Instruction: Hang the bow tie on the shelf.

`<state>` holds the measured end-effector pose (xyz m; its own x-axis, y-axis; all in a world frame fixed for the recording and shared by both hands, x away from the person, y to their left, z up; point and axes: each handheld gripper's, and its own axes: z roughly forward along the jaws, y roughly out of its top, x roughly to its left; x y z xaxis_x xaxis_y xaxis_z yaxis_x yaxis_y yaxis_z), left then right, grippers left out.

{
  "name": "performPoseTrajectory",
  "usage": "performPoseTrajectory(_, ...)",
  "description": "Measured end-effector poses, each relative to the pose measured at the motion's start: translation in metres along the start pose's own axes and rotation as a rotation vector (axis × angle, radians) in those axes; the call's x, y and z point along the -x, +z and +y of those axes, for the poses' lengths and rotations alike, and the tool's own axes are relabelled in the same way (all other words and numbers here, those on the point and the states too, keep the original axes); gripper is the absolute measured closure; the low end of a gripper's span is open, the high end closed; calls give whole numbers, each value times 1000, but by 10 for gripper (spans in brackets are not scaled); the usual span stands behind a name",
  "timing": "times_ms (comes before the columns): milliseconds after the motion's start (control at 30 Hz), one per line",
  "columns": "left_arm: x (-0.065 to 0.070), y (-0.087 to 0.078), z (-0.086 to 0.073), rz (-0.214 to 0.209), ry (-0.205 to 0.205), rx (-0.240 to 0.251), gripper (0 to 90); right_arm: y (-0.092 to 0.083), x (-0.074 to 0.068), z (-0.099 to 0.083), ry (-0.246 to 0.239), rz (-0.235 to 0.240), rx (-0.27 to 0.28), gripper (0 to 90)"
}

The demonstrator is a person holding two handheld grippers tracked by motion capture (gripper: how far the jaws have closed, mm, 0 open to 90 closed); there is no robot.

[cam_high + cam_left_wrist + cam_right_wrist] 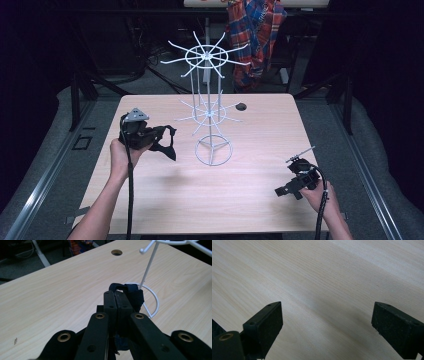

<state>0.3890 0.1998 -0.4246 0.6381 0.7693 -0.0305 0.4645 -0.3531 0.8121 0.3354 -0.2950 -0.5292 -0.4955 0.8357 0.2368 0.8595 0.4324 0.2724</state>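
- The left hand-held gripper [159,142] is held above the left part of the tabletop [165,195], pointing toward the wire rack [212,117].
- Its jaws are pressed together on a dark strap [133,296]; in the left gripper view a loop of the strap stands up from the tips and folds down the right jaw's outer side.
- In the high view the strap [167,145] hangs from the jaws in a dark fold, clear of the tabletop and just left of the rack's ring base [213,151].
- In the left gripper view the ring base [153,300] curves just behind the strap, and a thin white upright rises from it toward a ball-tipped arm.
- The rack is white, with two tiers of spoke arms on a central post; it stands mid-tabletop, in front of a round hole [241,106] in the board.
- The right hand-held gripper [281,191] sits low over the tabletop's right front corner, well apart from the rack.
- Its jaws stand wide apart, with bare wood [324,290] between them.
- A plaid cloth [255,35] hangs beyond the far edge.
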Motion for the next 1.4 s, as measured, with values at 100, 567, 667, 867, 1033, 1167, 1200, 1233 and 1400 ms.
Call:
performPoseTrajectory(100, 0, -3, 5, 2, 7, 15, 889, 0, 0, 0, 0, -1, 1, 97)
performPoseTrajectory(567, 6, -16, 16, -17, 39, 62, 889, -1, 1, 0, -5, -6, 0, 97)
performPoseTrajectory(667, 7, -20, 19, -19, 44, 75, 889, 0, 1, -1, 1, -3, 2, 97)
performPoseTrajectory(867, 10, -23, 30, -18, 70, 83, 889, 2, -2, -1, 30, 0, 35, 97)
performPoseTrajectory(1033, 11, -18, 38, -15, 87, 78, 889, -1, 1, 0, -2, -7, 2, 96)
performPoseTrajectory(1167, 10, -14, 42, -15, 92, 69, 889, -1, 1, -1, -2, -7, 2, 96)
performPoseTrajectory(1200, 10, -13, 43, -14, 88, 68, 889, -1, 1, -1, -2, -7, 4, 97)
performPoseTrajectory(1233, 9, -11, 43, -14, 88, 66, 889, 1, -1, -2, 20, -5, 26, 96)
performPoseTrajectory(1400, 9, -6, 45, -20, 87, 50, 888, 1, -1, -1, 18, -7, 22, 96)
